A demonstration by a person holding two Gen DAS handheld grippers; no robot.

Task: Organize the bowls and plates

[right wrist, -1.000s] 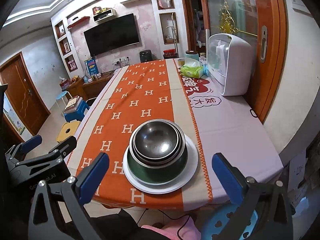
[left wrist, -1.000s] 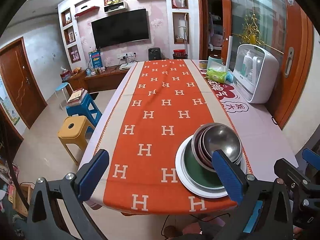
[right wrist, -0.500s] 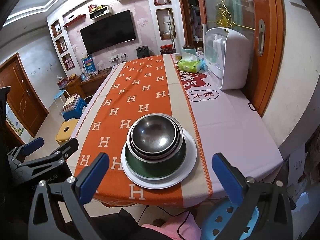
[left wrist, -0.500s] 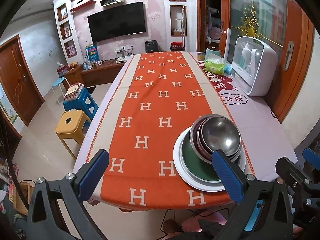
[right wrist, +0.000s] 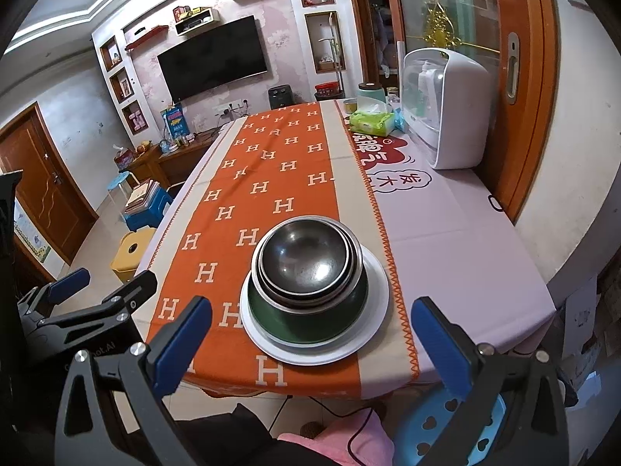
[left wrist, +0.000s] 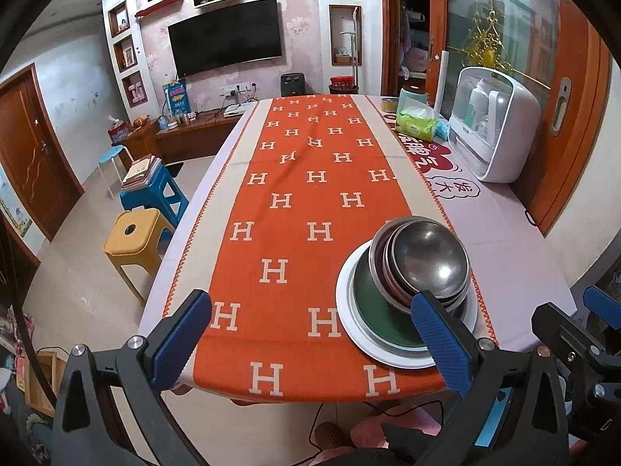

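Observation:
A white plate [right wrist: 372,326] lies near the table's front edge on the orange runner. On it sits a green bowl [right wrist: 310,326] with steel bowls [right wrist: 304,260] nested inside. The same stack shows in the left wrist view: plate [left wrist: 345,310], green bowl [left wrist: 372,318], steel bowls [left wrist: 427,260]. My right gripper [right wrist: 310,341] is open, held back from the table edge, its blue pads either side of the stack in view and empty. My left gripper [left wrist: 310,341] is open and empty too, left of the stack; its right pad overlaps the plate's rim in view.
A white appliance [right wrist: 446,108], a tissue pack [right wrist: 370,122] and a teal jar [right wrist: 370,93] stand at the far right of the table. Yellow [left wrist: 132,237] and blue [left wrist: 155,194] stools stand left of the table. The left gripper [right wrist: 89,310] shows at the right view's lower left.
Both grippers have drawn back and risen a little from the table, so the stack looks smaller and farther. The stack itself has not moved. Both stay open.

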